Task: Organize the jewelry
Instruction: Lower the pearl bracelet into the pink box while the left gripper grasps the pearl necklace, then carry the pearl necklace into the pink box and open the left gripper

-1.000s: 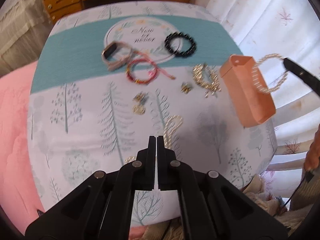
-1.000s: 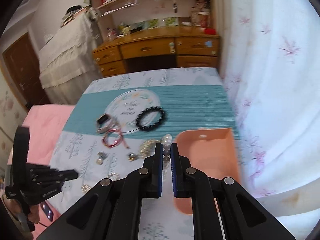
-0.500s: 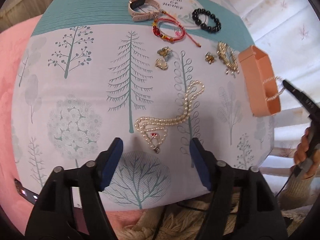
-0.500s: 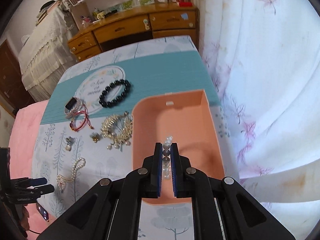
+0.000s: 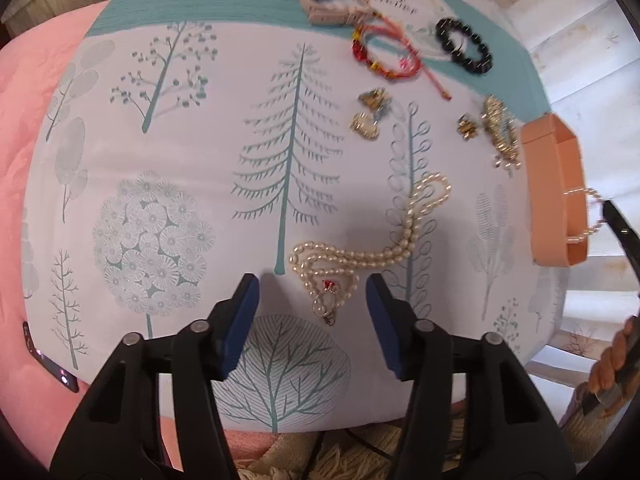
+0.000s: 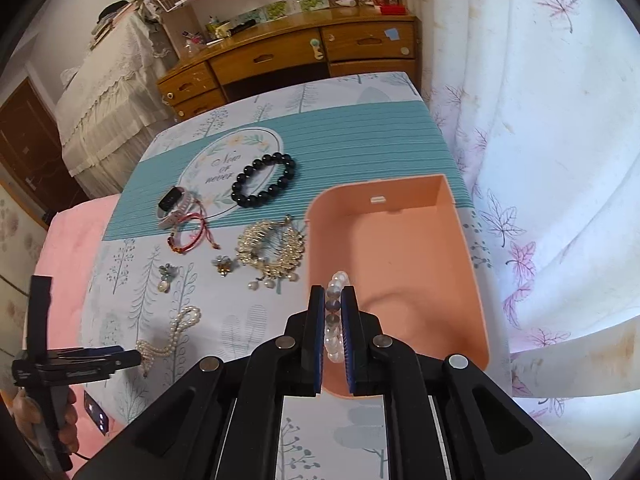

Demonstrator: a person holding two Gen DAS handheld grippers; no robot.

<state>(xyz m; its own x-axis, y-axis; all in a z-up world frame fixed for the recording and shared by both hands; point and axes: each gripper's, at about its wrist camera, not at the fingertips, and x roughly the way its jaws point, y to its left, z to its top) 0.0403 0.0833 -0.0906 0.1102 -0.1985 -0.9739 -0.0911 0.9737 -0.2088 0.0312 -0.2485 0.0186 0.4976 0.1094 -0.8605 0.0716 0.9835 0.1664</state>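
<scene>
A peach box (image 6: 400, 264) stands open on the printed cloth; it also shows in the left wrist view (image 5: 554, 192). My right gripper (image 6: 333, 296) is shut on a pale bead bracelet (image 6: 334, 312) and holds it over the box's near left part. My left gripper (image 5: 312, 292) is open, low over the pearl necklace (image 5: 372, 248), its jaws either side of the red-and-pearl pendant (image 5: 326, 300). In the right wrist view the left gripper (image 6: 120, 358) sits by the necklace (image 6: 172, 336).
On the cloth lie a black bead bracelet (image 6: 264, 184), a watch (image 6: 172, 206), a red cord bracelet (image 6: 188, 236), a gold ornament (image 6: 272, 248) and small earrings (image 6: 166, 276). A white curtain (image 6: 540, 160) hangs right of the box. A pink blanket (image 5: 24, 120) lies left.
My left gripper opened and dropped toward the pearl necklace, closing in on its pendant. My right gripper carried the bead bracelet from beside the box to over its inside.
</scene>
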